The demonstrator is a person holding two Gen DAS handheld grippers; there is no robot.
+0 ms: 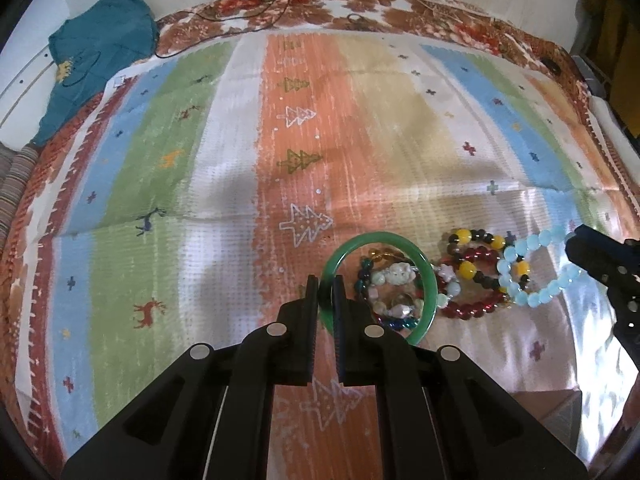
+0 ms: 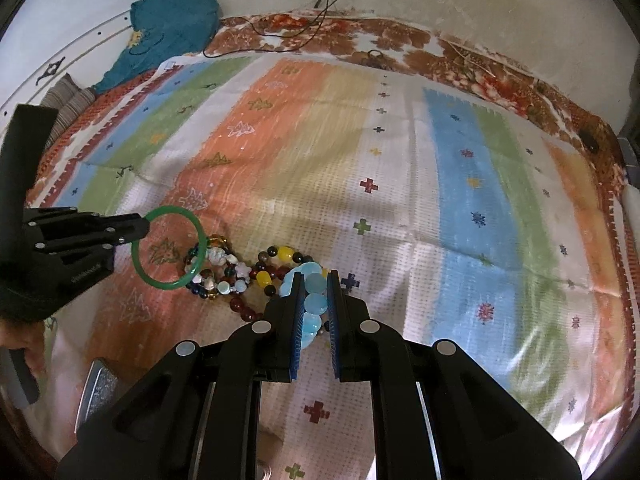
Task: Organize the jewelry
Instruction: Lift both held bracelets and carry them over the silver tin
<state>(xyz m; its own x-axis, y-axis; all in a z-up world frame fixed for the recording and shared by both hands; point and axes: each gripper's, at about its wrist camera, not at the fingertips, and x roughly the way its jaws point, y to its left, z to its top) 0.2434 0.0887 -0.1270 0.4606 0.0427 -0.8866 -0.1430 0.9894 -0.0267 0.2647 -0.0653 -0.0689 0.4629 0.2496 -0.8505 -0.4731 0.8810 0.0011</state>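
My left gripper is shut on the rim of a green bangle, which tilts over a pile of bead bracelets. The pile holds a mixed bracelet with white stones, a dark red one and a yellow-and-black one. My right gripper is shut on a light blue bead bracelet, whose beads show between the pads. In the right wrist view the left gripper holds the bangle at the left. The left wrist view shows the right gripper at the blue bracelet.
A striped cloth with tree and cross prints covers the surface. A teal garment lies at the back left by the wall, and thin cables hang at the back. A metallic flat object sits near the lower left.
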